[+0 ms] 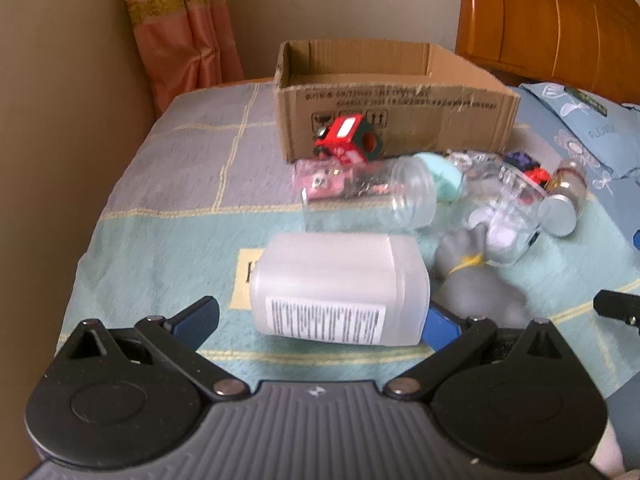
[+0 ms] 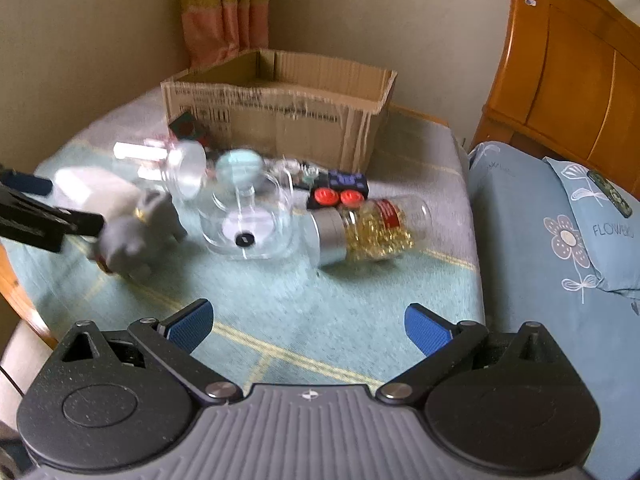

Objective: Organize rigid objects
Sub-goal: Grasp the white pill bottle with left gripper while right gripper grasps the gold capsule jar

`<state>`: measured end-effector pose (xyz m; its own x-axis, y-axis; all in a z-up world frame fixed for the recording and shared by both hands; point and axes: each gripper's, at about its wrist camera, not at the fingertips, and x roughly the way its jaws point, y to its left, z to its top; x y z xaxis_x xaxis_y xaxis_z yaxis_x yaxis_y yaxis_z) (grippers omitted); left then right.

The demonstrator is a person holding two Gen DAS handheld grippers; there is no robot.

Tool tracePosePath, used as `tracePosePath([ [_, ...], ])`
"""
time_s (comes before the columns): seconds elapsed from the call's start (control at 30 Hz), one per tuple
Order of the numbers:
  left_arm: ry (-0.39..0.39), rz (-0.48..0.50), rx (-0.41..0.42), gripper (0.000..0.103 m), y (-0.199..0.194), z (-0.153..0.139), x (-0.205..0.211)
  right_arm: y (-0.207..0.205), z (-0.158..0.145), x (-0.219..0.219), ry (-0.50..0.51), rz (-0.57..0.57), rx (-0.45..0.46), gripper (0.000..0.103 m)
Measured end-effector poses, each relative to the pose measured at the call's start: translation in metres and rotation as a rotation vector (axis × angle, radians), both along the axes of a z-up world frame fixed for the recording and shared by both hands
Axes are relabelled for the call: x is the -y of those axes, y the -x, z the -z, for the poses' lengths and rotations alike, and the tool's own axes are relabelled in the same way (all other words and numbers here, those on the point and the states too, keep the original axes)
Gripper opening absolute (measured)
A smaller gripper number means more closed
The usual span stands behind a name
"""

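Left gripper (image 1: 320,322): jaws spread wide, either side of a frosted white plastic bottle (image 1: 340,288) lying on its side on the desk; contact with the pads cannot be confirmed. Right gripper (image 2: 308,330): jaws spread, nothing between them, above bare checked cloth (image 2: 280,292). Just beyond the bottle, a grey animal figure (image 1: 472,280), touching or nearly touching it. Farther out, a clear jar (image 1: 368,196) on its side, a mint-green round object (image 2: 240,168), a clear glass container (image 2: 248,220), and a jar of gold clips (image 2: 368,232) with a silver cap, all clustered close. A red toy vehicle (image 1: 344,140) sits against the front of the open cardboard box (image 2: 280,116) at the desk's far side. To the right, blue floral bedding (image 2: 560,240) and a wooden headboard (image 2: 568,60).
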<state>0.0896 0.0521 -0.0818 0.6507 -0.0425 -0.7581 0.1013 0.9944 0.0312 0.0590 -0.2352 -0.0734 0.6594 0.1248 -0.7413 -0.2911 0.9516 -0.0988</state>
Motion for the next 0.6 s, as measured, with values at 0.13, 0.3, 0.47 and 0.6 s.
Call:
tracePosePath([
  [0.13, 0.026, -0.006, -0.01, 0.102, -0.001, 0.01, -0.008, -0.007, 0.014, 0.005, 0.034, -0.004, -0.026, 0.103],
  [0.3, 0.044, -0.007, -0.041, 0.102, -0.007, 0.019, -0.01, -0.016, 0.024, 0.018, 0.006, -0.034, -0.044, 0.103],
  [0.47, 0.046, -0.003, -0.033, 0.103, -0.008, 0.02, -0.009, -0.029, 0.029, 0.036, -0.069, -0.086, -0.057, 0.103],
  [0.6, 0.045, -0.018, -0.035, 0.103, -0.009, 0.02, -0.008, -0.033, 0.031, 0.044, -0.082, -0.173, -0.028, 0.103],
])
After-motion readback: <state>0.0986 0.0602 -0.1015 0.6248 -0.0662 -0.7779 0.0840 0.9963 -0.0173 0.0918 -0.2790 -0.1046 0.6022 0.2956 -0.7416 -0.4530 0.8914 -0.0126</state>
